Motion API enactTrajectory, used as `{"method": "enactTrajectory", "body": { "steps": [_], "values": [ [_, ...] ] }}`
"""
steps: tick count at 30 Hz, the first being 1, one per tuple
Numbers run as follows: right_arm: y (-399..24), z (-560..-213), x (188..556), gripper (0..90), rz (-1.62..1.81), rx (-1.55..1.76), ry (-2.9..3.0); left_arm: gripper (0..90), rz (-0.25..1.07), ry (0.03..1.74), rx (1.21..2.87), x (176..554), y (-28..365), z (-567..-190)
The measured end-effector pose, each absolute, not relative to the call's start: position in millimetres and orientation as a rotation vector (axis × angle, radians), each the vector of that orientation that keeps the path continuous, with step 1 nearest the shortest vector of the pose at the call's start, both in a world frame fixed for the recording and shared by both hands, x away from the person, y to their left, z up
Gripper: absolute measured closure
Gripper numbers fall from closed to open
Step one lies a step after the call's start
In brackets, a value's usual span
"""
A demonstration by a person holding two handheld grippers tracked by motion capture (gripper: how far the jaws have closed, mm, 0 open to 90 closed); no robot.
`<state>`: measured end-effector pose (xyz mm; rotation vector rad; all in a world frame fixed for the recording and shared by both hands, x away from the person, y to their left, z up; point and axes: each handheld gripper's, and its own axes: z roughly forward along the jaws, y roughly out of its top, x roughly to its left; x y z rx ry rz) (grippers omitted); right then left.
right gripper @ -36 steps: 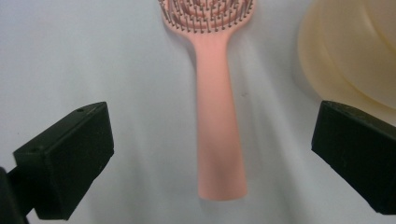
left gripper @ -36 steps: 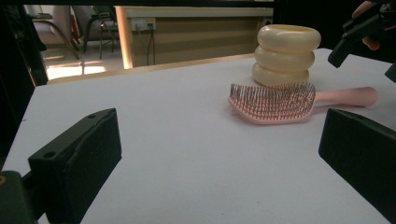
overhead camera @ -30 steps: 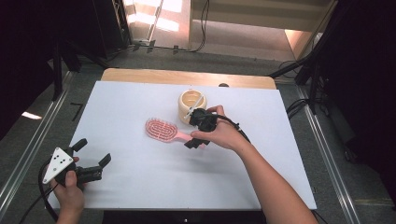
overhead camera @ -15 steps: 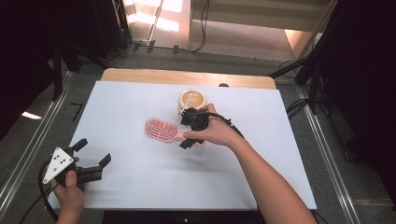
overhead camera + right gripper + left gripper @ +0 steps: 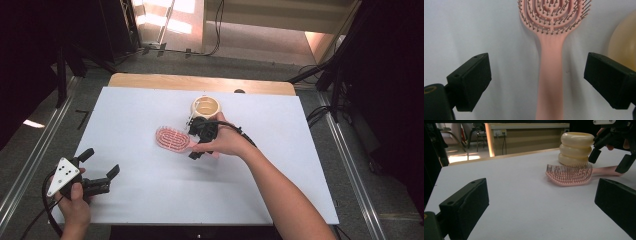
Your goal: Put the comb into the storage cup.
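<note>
The right gripper (image 5: 537,82) has just begun closing, its jaws apart astride the handle of the pink hairbrush (image 5: 551,75), which lies bristles-up on the white table (image 5: 300,165). The slim handle could pivot or slip sideways toward the cream ringed holder (image 5: 205,106) if pinched off-centre.

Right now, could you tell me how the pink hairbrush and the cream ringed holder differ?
The pink hairbrush lies flat, bristles up, while the cream ringed holder stands upright behind it. The hairbrush is long with a slim handle; the holder is round, stacked in bulging rings, open-topped. Both rest on the white table.
</note>
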<state>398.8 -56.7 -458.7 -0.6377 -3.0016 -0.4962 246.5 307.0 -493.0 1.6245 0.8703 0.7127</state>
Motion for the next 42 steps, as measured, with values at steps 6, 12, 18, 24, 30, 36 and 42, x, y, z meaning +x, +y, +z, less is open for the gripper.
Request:
{"method": "enactTrajectory", "body": {
  "steps": [6,12,18,24,30,36,42],
  "values": [
    [-53.2,-459.9,399.4,15.0,-0.472,-0.645,-3.015,0.0,0.71,0.866,1.622,246.1,307.4,-492.9],
    [-45.9,-466.2,398.5,32.9,-0.418,-0.646,-3.029,0.0,0.709,0.864,1.622,246.1,307.5,-492.9],
    [-42.5,-469.0,400.7,43.6,-0.38,-0.651,-3.052,0.0,0.71,0.856,1.63,246.9,307.1,-492.8],
    [-44.3,-470.4,404.2,51.2,-0.364,-0.681,-3.04,0.0,0.712,0.859,1.631,246.9,306.8,-492.8],
    [-40.9,-472.4,406.5,57.0,-0.339,-0.706,-3.048,0.0,0.714,0.86,1.632,246.7,306.5,-492.9],
    [-40.1,-473.9,410.3,65.4,-0.335,-0.718,-3.054,0.0,0.713,0.858,1.631,246.7,307.0,-492.9],
    [-38.9,-475.1,408.1,65.8,-0.328,-0.716,-3.076,0.0,0.715,0.86,1.634,246.7,306.3,-492.9]
  ]
}}
